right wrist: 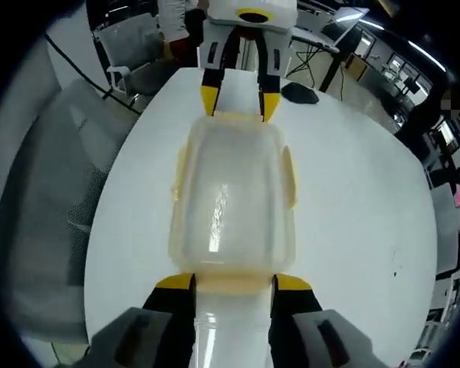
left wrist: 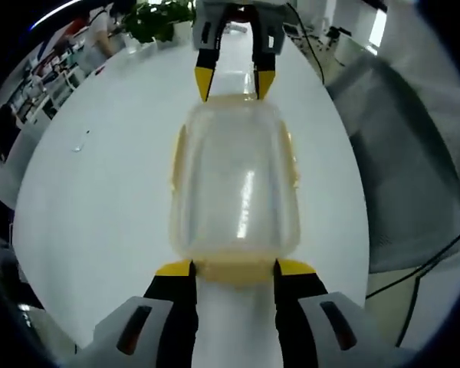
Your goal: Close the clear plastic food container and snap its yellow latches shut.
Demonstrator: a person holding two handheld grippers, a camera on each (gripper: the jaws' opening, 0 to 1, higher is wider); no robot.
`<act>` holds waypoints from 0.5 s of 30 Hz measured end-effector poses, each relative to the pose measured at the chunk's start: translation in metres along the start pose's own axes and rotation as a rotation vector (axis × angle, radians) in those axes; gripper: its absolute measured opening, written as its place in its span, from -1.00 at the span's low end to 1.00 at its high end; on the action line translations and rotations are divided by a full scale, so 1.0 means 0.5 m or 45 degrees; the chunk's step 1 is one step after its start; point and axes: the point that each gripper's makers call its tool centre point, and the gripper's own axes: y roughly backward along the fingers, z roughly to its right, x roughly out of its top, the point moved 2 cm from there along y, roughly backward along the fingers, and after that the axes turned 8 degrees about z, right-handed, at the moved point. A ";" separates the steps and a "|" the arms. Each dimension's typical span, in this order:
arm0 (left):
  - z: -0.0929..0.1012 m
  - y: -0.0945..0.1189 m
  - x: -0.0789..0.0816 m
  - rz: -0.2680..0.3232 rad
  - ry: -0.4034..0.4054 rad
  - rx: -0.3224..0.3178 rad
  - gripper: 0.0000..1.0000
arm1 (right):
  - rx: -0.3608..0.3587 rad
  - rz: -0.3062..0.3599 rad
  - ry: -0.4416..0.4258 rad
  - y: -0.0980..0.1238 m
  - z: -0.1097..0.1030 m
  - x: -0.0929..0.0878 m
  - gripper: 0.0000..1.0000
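Observation:
The clear plastic container (left wrist: 236,180) (right wrist: 231,195) lies on the white table (left wrist: 100,199) (right wrist: 353,199) with its lid on. Yellow latches show along its long sides (left wrist: 176,157) (right wrist: 289,172) and at both ends. In the left gripper view my left gripper (left wrist: 234,268) stands open, its yellow tips on either side of the near end latch (left wrist: 234,272). My right gripper (left wrist: 234,83) faces it at the far end, also open. The right gripper view mirrors this: right gripper (right wrist: 234,282) around its near latch (right wrist: 234,285), left gripper (right wrist: 239,101) opposite.
A grey mesh chair (left wrist: 414,169) (right wrist: 46,192) stands beside the table. A plant (left wrist: 157,19) and a person sit past one end of the table. A black object (right wrist: 299,92) lies near the other end, and a small item (left wrist: 80,142) rests on the tabletop.

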 end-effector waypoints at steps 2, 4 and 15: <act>0.002 0.007 0.012 -0.002 0.003 -0.003 -0.27 | 0.010 0.006 0.000 0.019 0.001 0.001 -0.30; 0.003 0.015 0.031 0.000 0.011 -0.007 -0.27 | 0.010 0.005 0.010 0.037 0.003 -0.001 -0.30; -0.003 0.032 0.118 -0.010 -0.014 -0.013 -0.27 | -0.018 0.005 0.006 0.116 0.005 -0.032 -0.30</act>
